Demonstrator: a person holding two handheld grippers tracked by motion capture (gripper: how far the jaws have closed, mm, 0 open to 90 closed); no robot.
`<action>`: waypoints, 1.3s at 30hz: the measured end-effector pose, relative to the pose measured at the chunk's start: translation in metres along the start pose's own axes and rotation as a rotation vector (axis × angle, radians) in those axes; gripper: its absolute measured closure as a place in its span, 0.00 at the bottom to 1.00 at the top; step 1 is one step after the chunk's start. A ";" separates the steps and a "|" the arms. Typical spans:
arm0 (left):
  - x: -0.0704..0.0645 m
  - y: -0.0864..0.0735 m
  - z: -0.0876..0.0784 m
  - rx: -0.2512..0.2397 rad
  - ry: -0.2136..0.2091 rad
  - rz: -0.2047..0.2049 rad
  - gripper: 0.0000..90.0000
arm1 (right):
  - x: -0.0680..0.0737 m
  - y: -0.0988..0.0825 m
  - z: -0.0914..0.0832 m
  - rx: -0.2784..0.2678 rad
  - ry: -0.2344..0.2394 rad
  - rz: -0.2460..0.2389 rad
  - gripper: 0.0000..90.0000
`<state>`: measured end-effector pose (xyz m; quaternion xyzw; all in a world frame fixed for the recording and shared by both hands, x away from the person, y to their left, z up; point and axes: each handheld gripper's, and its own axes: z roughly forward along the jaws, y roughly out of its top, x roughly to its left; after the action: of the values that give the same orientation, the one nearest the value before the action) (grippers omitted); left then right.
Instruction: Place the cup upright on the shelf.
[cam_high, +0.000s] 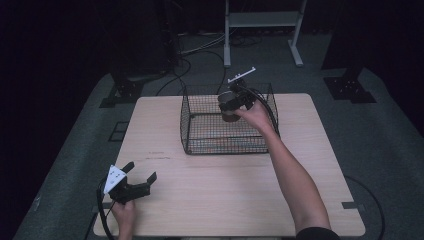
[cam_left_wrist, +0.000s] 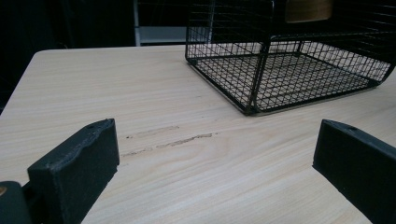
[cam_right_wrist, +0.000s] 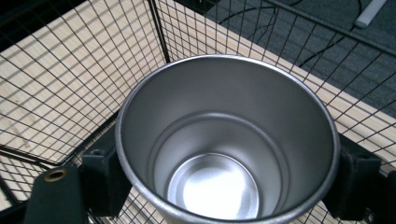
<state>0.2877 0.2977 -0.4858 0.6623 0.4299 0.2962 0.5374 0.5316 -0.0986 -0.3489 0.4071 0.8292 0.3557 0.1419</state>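
Now steel cup (cam_right_wrist: 226, 140) clamped between right claw (cam_high: 235, 103) jaws over wire basket (cam_high: 200, 127), left claw (cam_high: 142, 175) agape

R gripper (cam_high: 231, 103) holds cup (cam_high: 228, 107) over wire basket (cam_high: 192, 132); L gripper (cam_high: 141, 173) spread wide, on table (cam_high: 225, 195).

one tabletop (cam_high: 215, 200) of pale wood. one black wire basket (cam_high: 200, 145) stands on it. one metal cup (cam_high: 229, 106), seen from above as a single shiny, empty tumbler (cam_right_wrist: 224, 154) inside the basket. two claws: the left claw (cam_high: 141, 172) near the front corner of the tabletop, and the right claw (cam_high: 235, 102) at the cup. two hands: one left hand (cam_high: 123, 212) and one right hand (cam_high: 257, 116). two scuff marks (cam_left_wrist: 173, 139) run side by side on the wood. one white frame with two legs (cam_high: 262, 20) stands on the floor behind.
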 end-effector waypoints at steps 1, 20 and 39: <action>0.000 0.000 0.000 0.002 -0.002 0.000 0.00 | -0.001 -0.001 0.002 0.004 -0.001 0.002 0.20; 0.000 0.000 0.000 -0.003 -0.004 -0.004 0.00 | -0.015 -0.013 0.034 0.097 -0.012 0.050 0.19; 0.001 0.000 -0.001 -0.002 -0.005 0.001 0.00 | -0.015 -0.025 0.058 0.184 -0.049 0.030 0.19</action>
<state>0.2875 0.2989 -0.4858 0.6626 0.4280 0.2952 0.5391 0.5566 -0.0931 -0.4085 0.4392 0.8485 0.2702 0.1188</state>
